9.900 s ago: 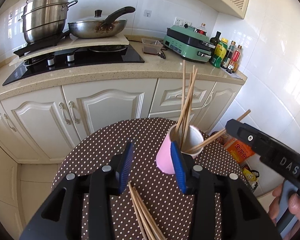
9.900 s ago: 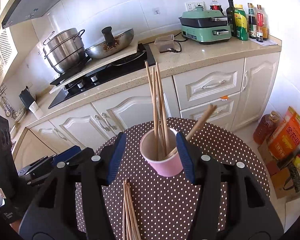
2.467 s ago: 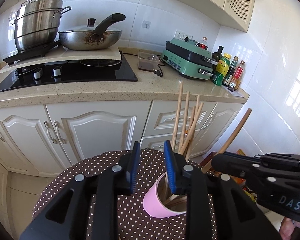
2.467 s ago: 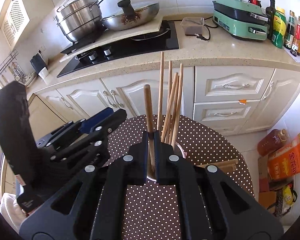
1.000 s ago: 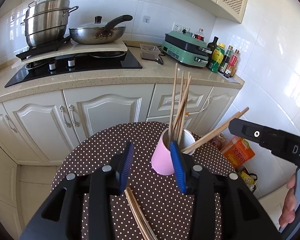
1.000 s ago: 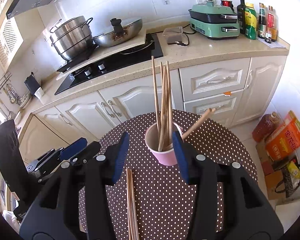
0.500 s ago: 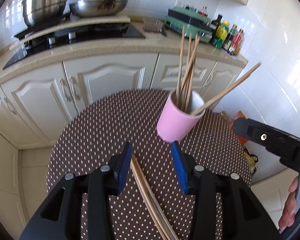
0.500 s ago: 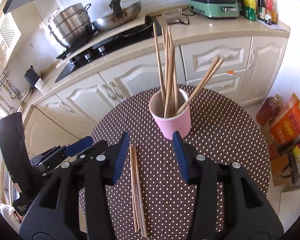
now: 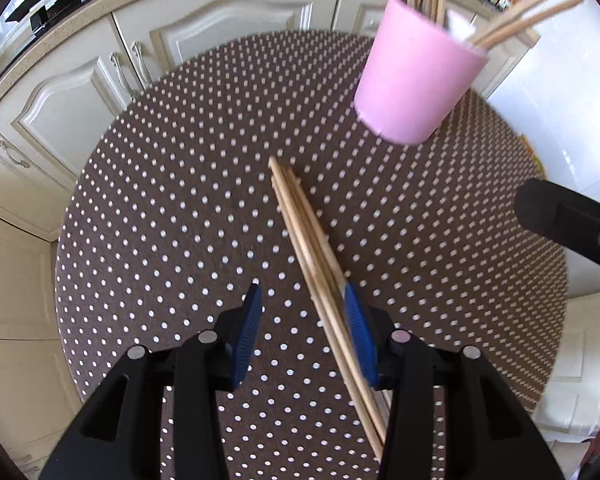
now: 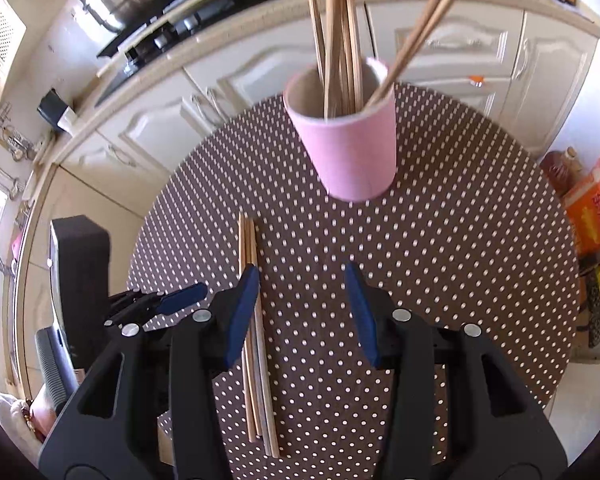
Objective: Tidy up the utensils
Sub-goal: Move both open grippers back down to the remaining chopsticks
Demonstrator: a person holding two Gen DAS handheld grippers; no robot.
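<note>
Right wrist, pink cup (image 10: 352,152), chopsticks (image 10: 336,40) inside

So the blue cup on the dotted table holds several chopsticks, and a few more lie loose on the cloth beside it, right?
Not quite: the cup is pink, not blue, as the right wrist view shows. The rest holds: it stands on the dotted table with several chopsticks in it, and more loose chopsticks lie on the cloth beside it.

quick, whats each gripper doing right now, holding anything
Left gripper: open, holding nothing; the loose wooden chopsticks on the dotted table lie by its right pad.
Right gripper: open, holding nothing; the same chopsticks run past its left pad.
</note>
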